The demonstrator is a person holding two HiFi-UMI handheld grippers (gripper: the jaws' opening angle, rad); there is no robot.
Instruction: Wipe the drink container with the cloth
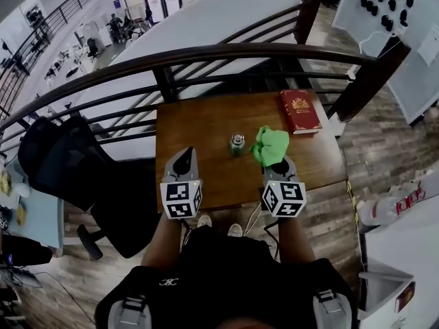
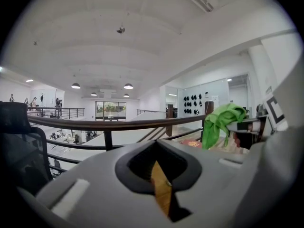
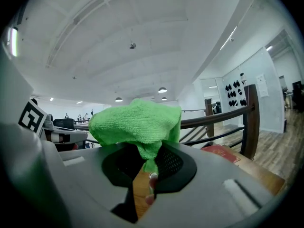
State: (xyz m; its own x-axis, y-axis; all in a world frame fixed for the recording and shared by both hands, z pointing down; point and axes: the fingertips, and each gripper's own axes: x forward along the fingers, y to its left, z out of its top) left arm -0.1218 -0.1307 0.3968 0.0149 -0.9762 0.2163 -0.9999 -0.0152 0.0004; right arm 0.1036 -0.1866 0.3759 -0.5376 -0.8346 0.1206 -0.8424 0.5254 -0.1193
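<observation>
So the drink container point(image 1: 236, 143) is a small, roundish, green-tinted thing with a shiny metal-looking top. It's standing upright near the middle of the wooden table point(image 1: 206, 180). The cloth point(image 1: 270, 145) is bright green, fuzzy microfiber, bunched into a soft lump over the table's right half, just beside the container. I can't tell if they're actually touching. The right gripper point(image 1: 280, 164) is pinched tight on a fold of that cloth, and the rest puffs up over its jaws. The left gripper point(image 1: 184, 162) sits over the table's left half, jaws pressed together with nothing in them. The tabletop is a smooth brown square with straight edges, and there's plenty of bare wood on the left and along the near edge. A red hardcover book point(image 1: 300, 111) with gold print lies flat at the table's far right corner. A dark curved railing point(image 1: 206, 55) runs right along the table's far edge, so it's tight back there. A black office chair point(image 1: 62, 163) sits off the table's left side.
</observation>
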